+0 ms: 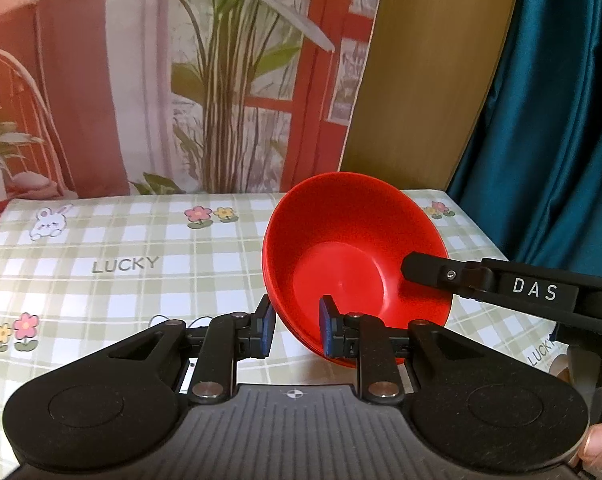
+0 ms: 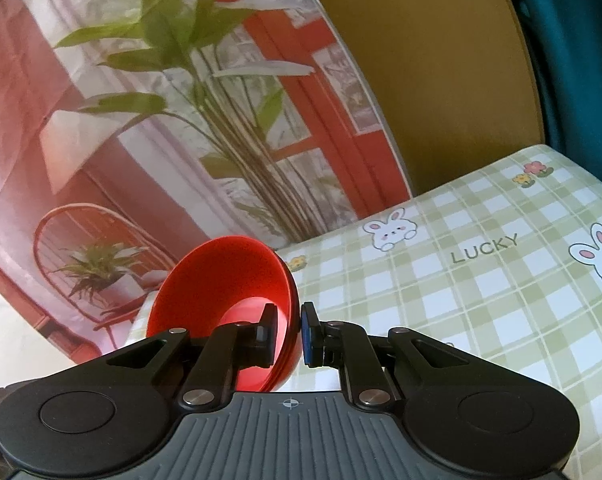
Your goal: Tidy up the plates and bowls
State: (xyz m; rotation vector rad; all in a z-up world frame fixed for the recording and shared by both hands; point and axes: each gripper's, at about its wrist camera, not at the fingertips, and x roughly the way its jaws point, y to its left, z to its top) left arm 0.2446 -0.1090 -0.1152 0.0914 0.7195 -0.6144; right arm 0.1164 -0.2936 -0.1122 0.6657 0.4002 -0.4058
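A red bowl [image 1: 353,256] is held tilted above the checked tablecloth [image 1: 141,280]. In the left wrist view my left gripper [image 1: 295,330] straddles the bowl's near rim with its blue pads apart, one inside and one outside the wall, with a gap showing. My right gripper [image 1: 411,270] reaches in from the right with a finger inside the bowl. In the right wrist view the right gripper [image 2: 289,334] is shut on the red bowl's [image 2: 225,280] rim, one finger inside and one outside.
The table carries a green-checked cloth with bunnies and "LUCKY" print [image 2: 481,272]. A printed backdrop with plants [image 1: 221,80] hangs behind it. A brown panel [image 1: 421,80] and a teal curtain [image 1: 561,120] stand at the right.
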